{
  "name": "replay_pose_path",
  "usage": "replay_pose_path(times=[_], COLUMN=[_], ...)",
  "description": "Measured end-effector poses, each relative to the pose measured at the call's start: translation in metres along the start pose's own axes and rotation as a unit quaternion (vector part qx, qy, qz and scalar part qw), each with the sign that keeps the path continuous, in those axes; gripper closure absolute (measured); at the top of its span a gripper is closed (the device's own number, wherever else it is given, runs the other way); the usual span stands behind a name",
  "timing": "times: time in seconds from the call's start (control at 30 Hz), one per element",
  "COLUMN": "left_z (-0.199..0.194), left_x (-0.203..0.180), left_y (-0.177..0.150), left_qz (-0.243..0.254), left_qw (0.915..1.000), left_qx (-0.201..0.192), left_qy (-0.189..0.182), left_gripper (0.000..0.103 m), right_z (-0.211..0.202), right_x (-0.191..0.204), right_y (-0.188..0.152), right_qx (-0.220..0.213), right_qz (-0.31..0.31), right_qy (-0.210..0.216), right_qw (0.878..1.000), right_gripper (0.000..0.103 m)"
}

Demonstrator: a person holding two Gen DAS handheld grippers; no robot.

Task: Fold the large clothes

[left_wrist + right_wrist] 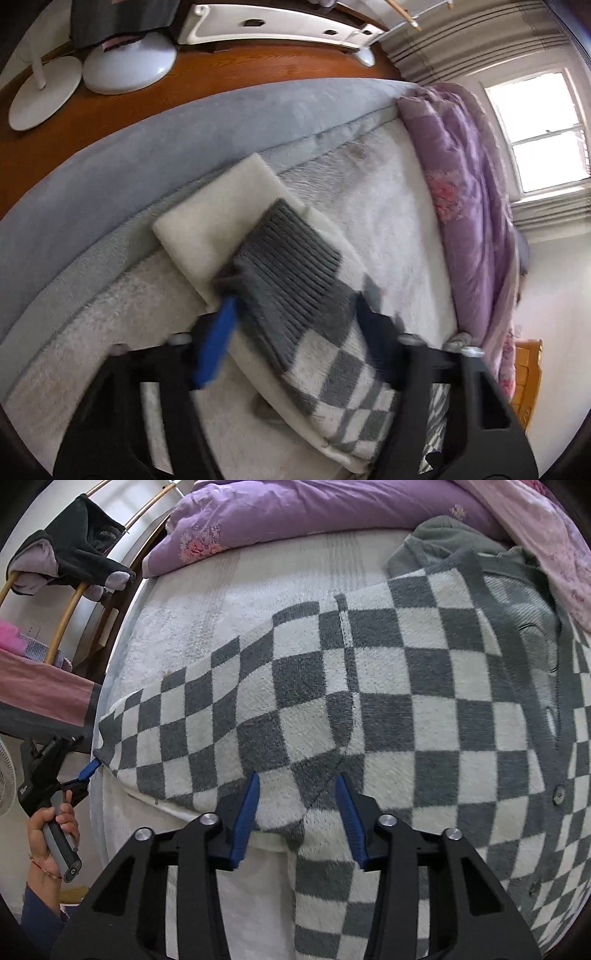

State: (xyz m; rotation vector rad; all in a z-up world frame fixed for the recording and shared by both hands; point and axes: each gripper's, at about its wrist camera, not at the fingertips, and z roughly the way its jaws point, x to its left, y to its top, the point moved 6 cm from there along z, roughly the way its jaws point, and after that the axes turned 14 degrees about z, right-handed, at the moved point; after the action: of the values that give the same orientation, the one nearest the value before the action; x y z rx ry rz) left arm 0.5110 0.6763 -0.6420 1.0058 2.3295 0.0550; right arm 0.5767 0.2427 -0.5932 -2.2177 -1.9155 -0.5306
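The right gripper (295, 786) has its jaws part-open, astride a bunched fold of the checked cardigan (369, 686) at its underarm, not visibly pinching. The left gripper (291, 317) straddles the grey cuff (291, 251); whether it grips I cannot tell. The sleeve runs sideways across the bed (221, 590), between both hands.
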Motion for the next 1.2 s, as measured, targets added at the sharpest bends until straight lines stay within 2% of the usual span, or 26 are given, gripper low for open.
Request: replay_pose_path(times=[0.17,0.27,0.33,0.37,0.43,0.57,0.6,0.7,0.73,0.8,0.93,1.0,1.1,1.13,1.2], left_z=[0.014,0.016,0.018,0.018,0.013,-0.018,-0.034,-0.078,-0.094,-0.120,-0.153,-0.160,-0.161,-0.158,-0.149], left_x=[0.013,0.013,0.014,0.016,0.016,-0.002,-0.013,-0.054,-0.071,-0.103,-0.178,-0.217,-0.284,-0.304,-0.356], left_y=[-0.003,-0.002,-0.002,-0.002,-0.003,-0.002,-0.001,-0.002,-0.002,-0.002,-0.012,-0.025,-0.053,-0.062,-0.084], left_qz=[-0.027,-0.021,-0.012,-0.008,-0.004,0.031,0.047,0.098,0.118,0.148,0.201,0.225,0.258,0.267,0.285], left_qw=[0.9993,0.9994,0.9994,0.9992,0.9998,0.9992,0.9981,0.9917,0.9880,0.9809,0.9659,0.9588,0.9464,0.9426,0.9331], left_qx=[0.025,0.027,0.026,0.026,0.014,-0.024,-0.040,-0.080,-0.096,-0.121,-0.144,-0.149,-0.156,-0.158,-0.162], left_qy=[-0.003,0.001,0.018,0.027,0.016,0.006,0.000,-0.020,-0.028,-0.038,-0.076,-0.088,-0.117,-0.125,-0.147], left_gripper=[0.053,0.056,0.079,0.095,0.095,0.096,0.096,0.096,0.096,0.096,0.096,0.096,0.096,0.096,0.096], right_z=[0.012,0.015,0.019,0.021,0.023,0.025,0.025,0.034,0.038,0.058,0.083,0.075,0.039,0.018,-0.011], right_x=[-0.001,0.000,0.000,0.000,-0.001,-0.013,-0.015,-0.023,-0.028,-0.040,-0.054,-0.057,-0.074,-0.089,-0.122], right_y=[0.002,0.003,0.002,0.002,0.004,0.009,0.010,0.010,0.010,0.006,0.003,0.006,0.009,0.010,0.009], right_qx=[0.014,0.018,0.021,0.021,0.023,0.022,0.022,0.032,0.026,0.049,0.078,0.088,0.086,0.079,0.069], right_qz=[0.018,0.018,0.015,0.013,0.020,0.050,0.056,0.059,0.058,0.079,0.105,0.108,0.112,0.113,0.111], right_qy=[0.008,0.014,0.018,0.018,0.023,0.034,0.035,0.036,0.022,0.018,0.039,0.063,0.128,0.153,0.171], right_qw=[1.000,1.000,1.000,1.000,0.999,0.998,0.998,0.997,0.998,0.996,0.991,0.988,0.982,0.979,0.976], right_gripper=[0.068,0.068,0.068,0.071,0.075,0.097,0.101,0.102,0.102,0.103,0.103,0.102,0.102,0.102,0.102])
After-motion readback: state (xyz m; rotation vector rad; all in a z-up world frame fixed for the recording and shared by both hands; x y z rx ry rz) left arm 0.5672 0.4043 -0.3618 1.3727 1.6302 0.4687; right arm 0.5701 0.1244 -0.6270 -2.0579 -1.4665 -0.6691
